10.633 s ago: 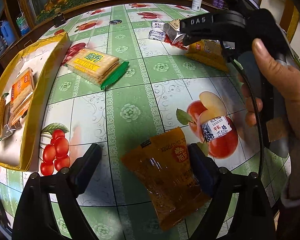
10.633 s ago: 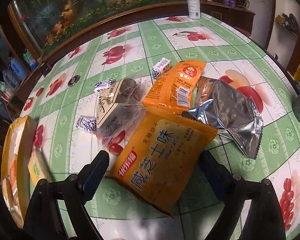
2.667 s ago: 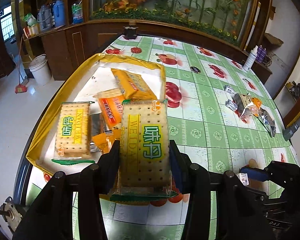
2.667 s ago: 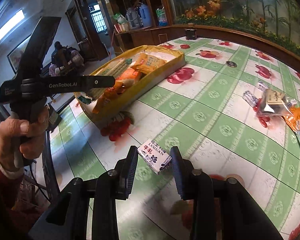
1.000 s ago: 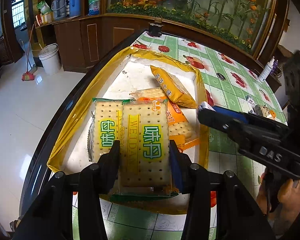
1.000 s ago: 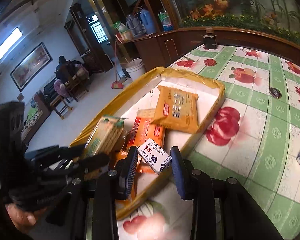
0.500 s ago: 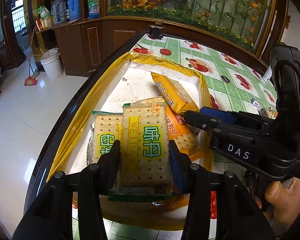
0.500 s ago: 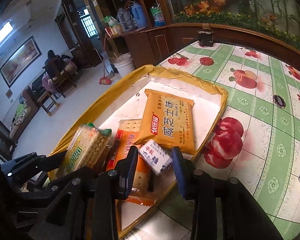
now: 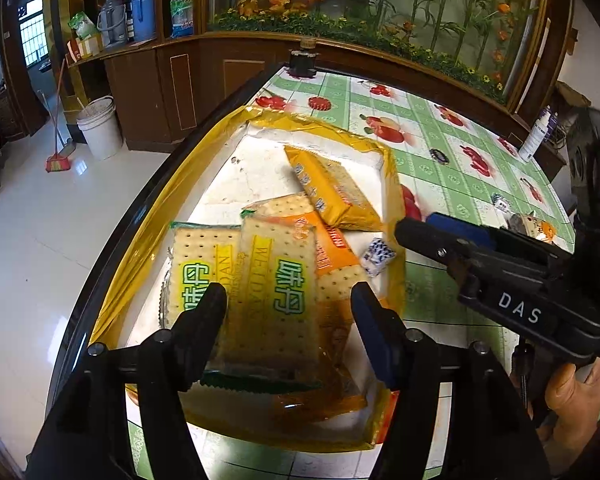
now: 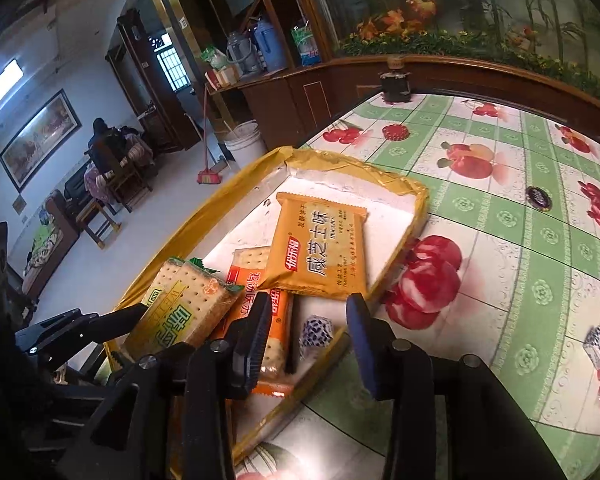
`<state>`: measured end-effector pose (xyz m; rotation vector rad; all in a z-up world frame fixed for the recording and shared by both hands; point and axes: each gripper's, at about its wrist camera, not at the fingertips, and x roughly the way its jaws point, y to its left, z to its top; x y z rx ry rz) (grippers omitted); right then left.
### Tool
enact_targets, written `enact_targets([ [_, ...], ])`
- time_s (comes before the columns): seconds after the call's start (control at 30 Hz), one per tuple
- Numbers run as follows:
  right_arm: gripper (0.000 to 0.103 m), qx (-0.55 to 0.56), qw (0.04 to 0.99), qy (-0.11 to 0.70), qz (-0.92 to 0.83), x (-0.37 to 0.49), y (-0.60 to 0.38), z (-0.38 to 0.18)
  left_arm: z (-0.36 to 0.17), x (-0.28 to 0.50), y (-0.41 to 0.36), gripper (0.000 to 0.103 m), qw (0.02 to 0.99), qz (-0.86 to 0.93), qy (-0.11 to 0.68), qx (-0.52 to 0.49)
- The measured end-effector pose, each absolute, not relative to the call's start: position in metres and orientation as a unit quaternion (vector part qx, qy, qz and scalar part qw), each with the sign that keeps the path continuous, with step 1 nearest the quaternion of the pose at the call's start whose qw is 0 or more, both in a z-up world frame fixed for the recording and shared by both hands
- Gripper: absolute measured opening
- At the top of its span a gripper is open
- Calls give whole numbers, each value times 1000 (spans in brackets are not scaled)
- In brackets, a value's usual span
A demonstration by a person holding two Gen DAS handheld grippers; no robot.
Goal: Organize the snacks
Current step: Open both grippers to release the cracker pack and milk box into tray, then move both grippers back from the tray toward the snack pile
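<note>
A yellow-walled tray (image 9: 152, 232) (image 10: 384, 178) lies at the table's corner and holds several snack packs. My left gripper (image 9: 286, 308) is open above it; a green-lettered cracker pack (image 9: 278, 300) lies loose in the tray between its fingers, beside a second like it (image 9: 198, 264). My right gripper (image 10: 308, 328) is open over the tray's near wall. A small blue-and-white milk candy (image 10: 315, 332) (image 9: 377, 256) lies free in the tray below it. An orange biscuit pack (image 10: 320, 248) and an orange cracker pack (image 10: 260, 292) lie there too.
More snacks (image 9: 530, 226) lie far right on the green fruit-print tablecloth (image 10: 520, 240), with loose candies (image 10: 598, 346). A white bottle (image 9: 534, 140) stands at the far edge. The table edge drops to the floor left of the tray. The right gripper body (image 9: 520, 280) reaches across.
Both grippers have opened. The cracker pack has dropped from the left one into the tray, and the milk candy has dropped from the right one into the tray.
</note>
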<state>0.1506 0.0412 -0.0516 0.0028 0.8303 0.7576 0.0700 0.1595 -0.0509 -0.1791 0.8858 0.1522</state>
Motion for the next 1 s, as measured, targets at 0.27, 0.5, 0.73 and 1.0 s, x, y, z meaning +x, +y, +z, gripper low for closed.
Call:
enact_targets([
  [0.27,44,34,861,401,311,146,-28,-61,-39,74,123,72,903,44,421,-72],
  [0.5,45,70,875,407,252,142,-108,-72,-38,86,75,72,902,-2,428,-61],
  [0.73,45,95,885,406,206,138,-168,-76,-40,95,36,72,898,-30,437,-43],
  [1.0,50,100,892,406,175,124,-211,-84,-49,108,9,72,891,-43,450,-42],
])
